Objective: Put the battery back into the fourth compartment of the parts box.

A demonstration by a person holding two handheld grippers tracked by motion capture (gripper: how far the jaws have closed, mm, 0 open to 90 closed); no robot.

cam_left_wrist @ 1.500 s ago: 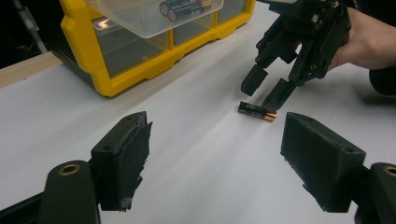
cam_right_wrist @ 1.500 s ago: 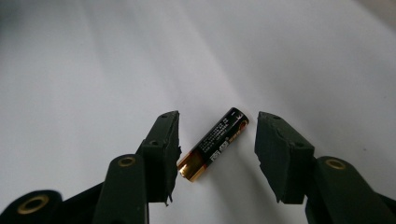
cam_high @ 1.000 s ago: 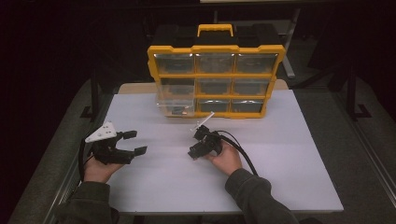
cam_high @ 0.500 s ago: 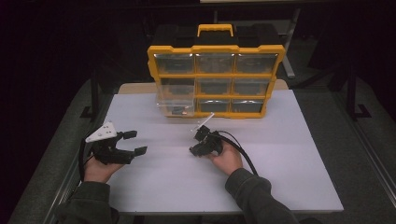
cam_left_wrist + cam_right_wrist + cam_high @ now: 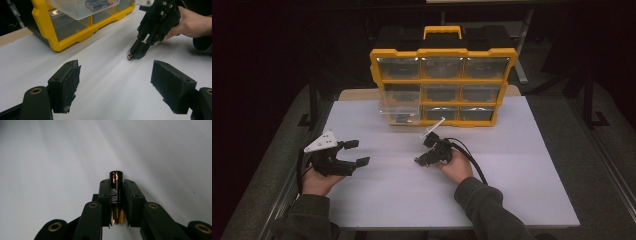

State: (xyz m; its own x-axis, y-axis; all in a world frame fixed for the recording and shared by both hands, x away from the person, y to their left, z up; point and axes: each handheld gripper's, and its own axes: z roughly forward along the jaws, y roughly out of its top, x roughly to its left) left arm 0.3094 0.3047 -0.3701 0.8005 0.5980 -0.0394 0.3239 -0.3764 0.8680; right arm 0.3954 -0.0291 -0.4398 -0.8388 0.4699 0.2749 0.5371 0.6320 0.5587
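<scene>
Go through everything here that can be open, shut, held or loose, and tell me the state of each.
Left hand-held gripper: open, holding nothing.
Right hand-held gripper: shut on the battery.
Battery: clamped between the jaws, low over the table.
Clear drawer: pulled out of the organizer, batteries inside.
Yellow organizer: upright, other drawers in.
</scene>
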